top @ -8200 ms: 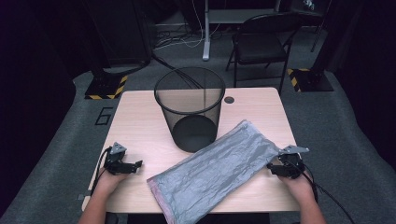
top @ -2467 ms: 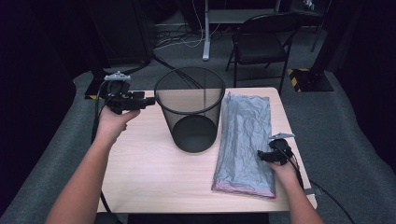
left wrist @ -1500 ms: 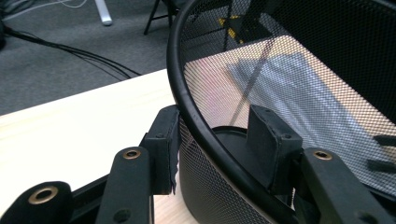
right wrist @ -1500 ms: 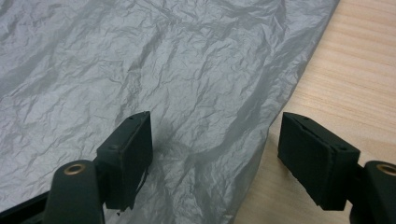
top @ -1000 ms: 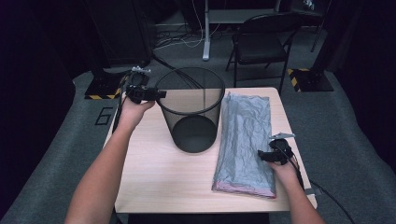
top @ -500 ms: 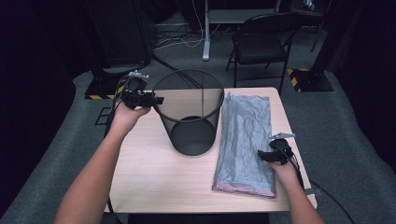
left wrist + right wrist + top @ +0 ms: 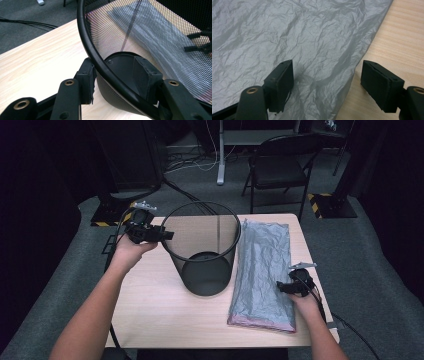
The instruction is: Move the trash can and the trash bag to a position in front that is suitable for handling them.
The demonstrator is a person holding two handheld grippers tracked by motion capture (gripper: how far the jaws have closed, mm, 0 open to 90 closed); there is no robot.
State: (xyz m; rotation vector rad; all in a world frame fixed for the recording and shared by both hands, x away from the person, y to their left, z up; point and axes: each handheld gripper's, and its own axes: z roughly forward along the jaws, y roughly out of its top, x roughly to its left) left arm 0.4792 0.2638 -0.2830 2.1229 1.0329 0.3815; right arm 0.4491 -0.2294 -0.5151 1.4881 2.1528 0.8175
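Straddling the bin [image 7: 202, 249] rim at far left now, left gripper [image 7: 159, 234] spread, one jaw inside the mesh, one outside; moved in from beside it, grip likely next. Resting spread over the grey bag [image 7: 262, 270] at right, right gripper [image 7: 281, 288]. Bin's near base cut off in left gripper view.

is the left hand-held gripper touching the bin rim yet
Cannot tell. In the left gripper view the rim passes between the left hand-held gripper's open jaws, close to both pads, but neither contact nor a gap shows plainly.
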